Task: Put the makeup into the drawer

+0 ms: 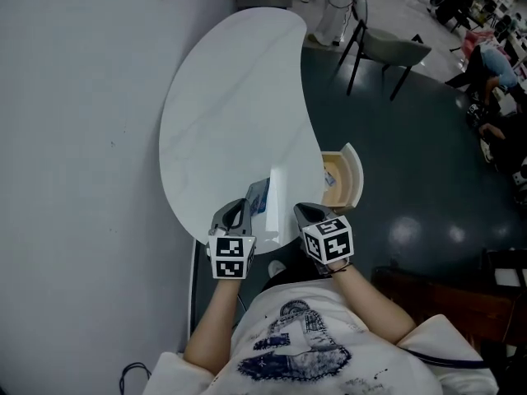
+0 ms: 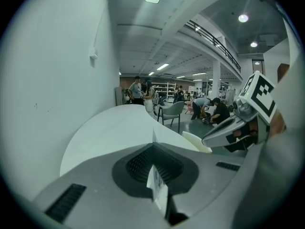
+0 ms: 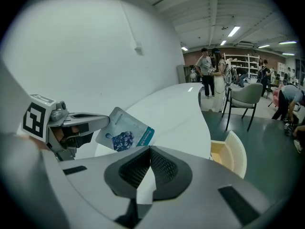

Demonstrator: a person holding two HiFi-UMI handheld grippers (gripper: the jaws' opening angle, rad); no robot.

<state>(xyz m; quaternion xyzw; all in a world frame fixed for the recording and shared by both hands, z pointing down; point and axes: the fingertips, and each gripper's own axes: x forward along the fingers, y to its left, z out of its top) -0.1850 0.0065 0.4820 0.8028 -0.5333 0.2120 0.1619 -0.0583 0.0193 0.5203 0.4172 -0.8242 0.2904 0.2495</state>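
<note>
Right of both grippers sits the open cream curved-front drawer (image 1: 354, 175) — nearest the right gripper (image 1: 300, 212), clamped on a thin white sachet (image 3: 144, 187). Left gripper (image 1: 246, 206) pinches a blue-and-white flat sachet (image 3: 125, 133) — long axis pointing away over the white kidney-shaped table (image 1: 230, 97).

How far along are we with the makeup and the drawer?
Done: the drawer stands open at the side of the table. In hand: the left gripper is shut on a blue-printed sachet, the right gripper on a flat white packet. Left: both must go into the drawer; its contents can't be made out.
</note>
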